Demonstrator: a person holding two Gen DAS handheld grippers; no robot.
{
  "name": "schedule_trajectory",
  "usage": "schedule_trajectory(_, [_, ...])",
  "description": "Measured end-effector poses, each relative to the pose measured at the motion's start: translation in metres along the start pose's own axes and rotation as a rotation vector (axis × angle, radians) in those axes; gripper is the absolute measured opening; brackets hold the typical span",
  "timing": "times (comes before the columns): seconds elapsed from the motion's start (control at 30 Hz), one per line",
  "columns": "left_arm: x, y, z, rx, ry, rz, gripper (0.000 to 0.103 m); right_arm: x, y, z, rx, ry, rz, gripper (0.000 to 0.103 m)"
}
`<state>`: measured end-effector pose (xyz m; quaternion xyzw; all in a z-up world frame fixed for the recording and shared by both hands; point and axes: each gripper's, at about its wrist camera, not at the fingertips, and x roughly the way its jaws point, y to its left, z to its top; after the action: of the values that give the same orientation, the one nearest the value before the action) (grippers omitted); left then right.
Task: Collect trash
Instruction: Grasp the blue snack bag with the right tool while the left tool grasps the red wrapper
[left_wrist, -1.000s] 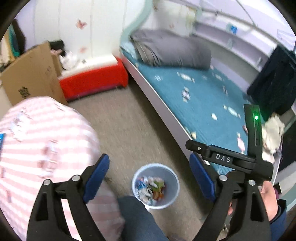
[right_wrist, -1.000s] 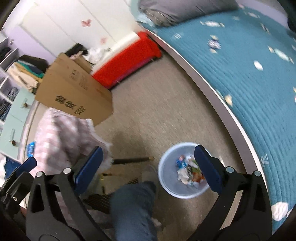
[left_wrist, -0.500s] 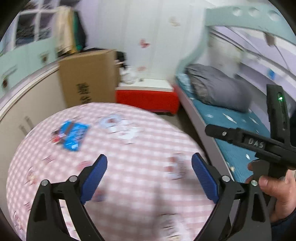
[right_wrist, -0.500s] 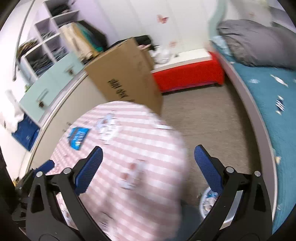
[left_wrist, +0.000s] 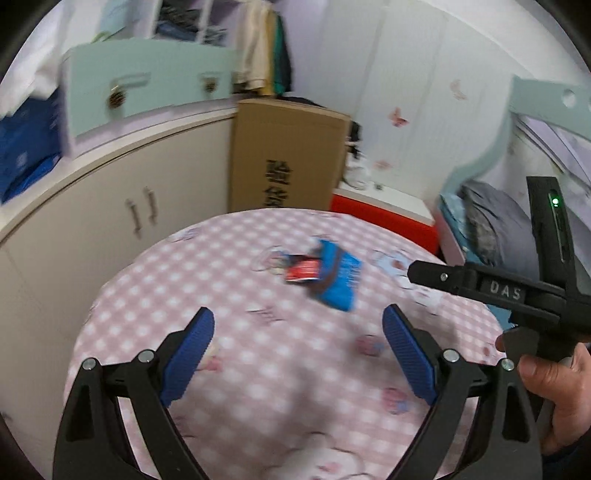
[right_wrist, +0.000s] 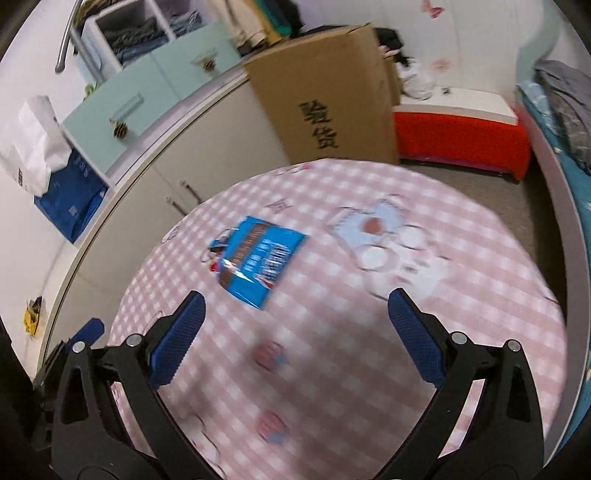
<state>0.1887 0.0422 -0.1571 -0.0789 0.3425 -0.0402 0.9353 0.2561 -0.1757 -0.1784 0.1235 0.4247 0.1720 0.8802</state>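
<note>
Over the table (left_wrist: 258, 369) now, bin gone from view; you're lining both wide-open, empty grippers, left gripper (left_wrist: 297, 347) and right gripper (right_wrist: 291, 332), on the blue wrapper (right_wrist: 258, 258) at 11 o'clock.

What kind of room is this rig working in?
Most likely a bedroom, probably a child's. A bed with a grey pillow runs along the right wall, butterfly stickers dot the white wall, and a table with a pink checked cloth holds a blue snack wrapper.
</note>
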Motion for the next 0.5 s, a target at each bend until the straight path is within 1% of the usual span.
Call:
schedule_trajectory(0.13, [0.01, 0.033, -0.004, -0.056, 0.02, 0.028, 0.09, 0.039, 0.027, 0.015, -0.02, 0.038, 0.006, 0.097])
schedule_trajectory(0.2, [0.015, 0.042, -0.004, -0.073, 0.024, 0.036, 0.09, 0.057, 0.035, 0.019, -0.03, 0.049, -0.01, 0.096])
schedule_trajectory(0.23, [0.019, 0.047, -0.002, -0.081, 0.028, 0.038, 0.09, 0.068, 0.038, 0.02, -0.031, 0.067, -0.028, 0.095])
schedule_trajectory(0.27, [0.021, 0.049, 0.0, -0.082, 0.029, 0.039, 0.09, 0.077, 0.038, 0.021, -0.022, 0.083, -0.032, 0.082])
schedule_trajectory(0.3, [0.025, 0.051, 0.002, -0.077, 0.032, 0.04, 0.09, 0.084, 0.036, 0.021, -0.012, 0.093, -0.03, 0.059])
schedule_trajectory(0.37, [0.031, 0.05, 0.005, -0.064, 0.041, 0.039, 0.09, 0.087, 0.028, 0.018, 0.02, 0.09, -0.037, 0.042])
schedule_trajectory(0.4, [0.037, 0.048, 0.008, -0.052, 0.048, 0.03, 0.09, 0.085, 0.026, 0.018, 0.036, 0.076, -0.022, 0.03])
schedule_trajectory(0.43, [0.041, 0.046, 0.009, -0.046, 0.051, 0.026, 0.09, 0.08, 0.02, 0.015, 0.048, 0.057, 0.012, 0.028])
schedule_trajectory(0.5, [0.055, 0.039, 0.013, -0.027, 0.059, 0.012, 0.09, 0.072, 0.014, 0.012, 0.035, 0.039, 0.018, 0.023])
